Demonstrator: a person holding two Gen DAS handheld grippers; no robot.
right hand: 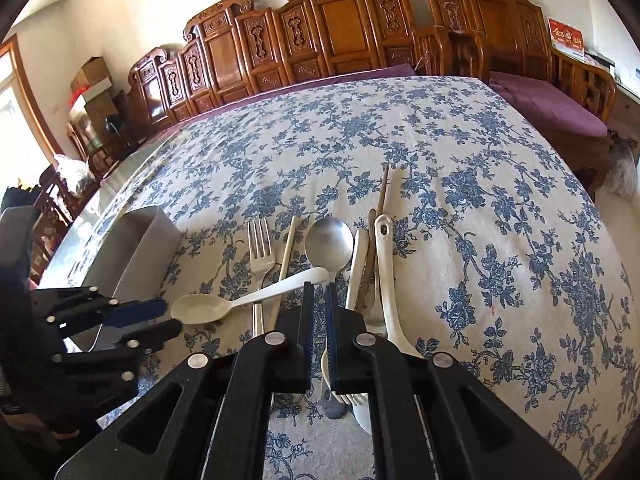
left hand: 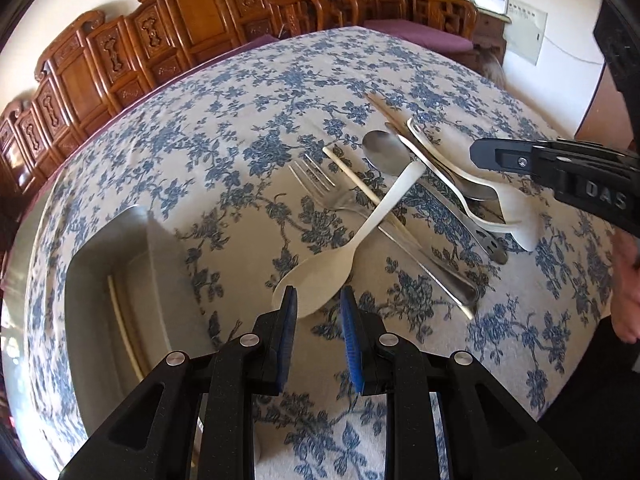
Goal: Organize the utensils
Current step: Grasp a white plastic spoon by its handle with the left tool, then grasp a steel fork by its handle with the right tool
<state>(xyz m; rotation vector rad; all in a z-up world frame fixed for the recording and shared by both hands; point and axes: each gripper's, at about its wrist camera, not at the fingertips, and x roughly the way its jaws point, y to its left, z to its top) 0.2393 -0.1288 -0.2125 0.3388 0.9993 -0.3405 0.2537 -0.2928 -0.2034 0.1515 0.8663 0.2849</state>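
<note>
Up close from the left wrist, the left gripper hangs with fingers apart, straddling the bowl of the white spoon, whose handle runs away toward the pile.

From the right wrist, the right gripper shows fingers nearly together, empty, beside that handle on the tabletop; a grey container stands left.

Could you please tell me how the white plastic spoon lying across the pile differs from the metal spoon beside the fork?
The white plastic spoon is matte and cream-white; the silver metal spoon is shiny and reflective. The white spoon lies crosswise on top of the fork and pale chopstick; the metal spoon lies in line with them. The white spoon's bowl sits at the left gripper; the metal spoon's is farther off. Both rest bowl-up.
</note>
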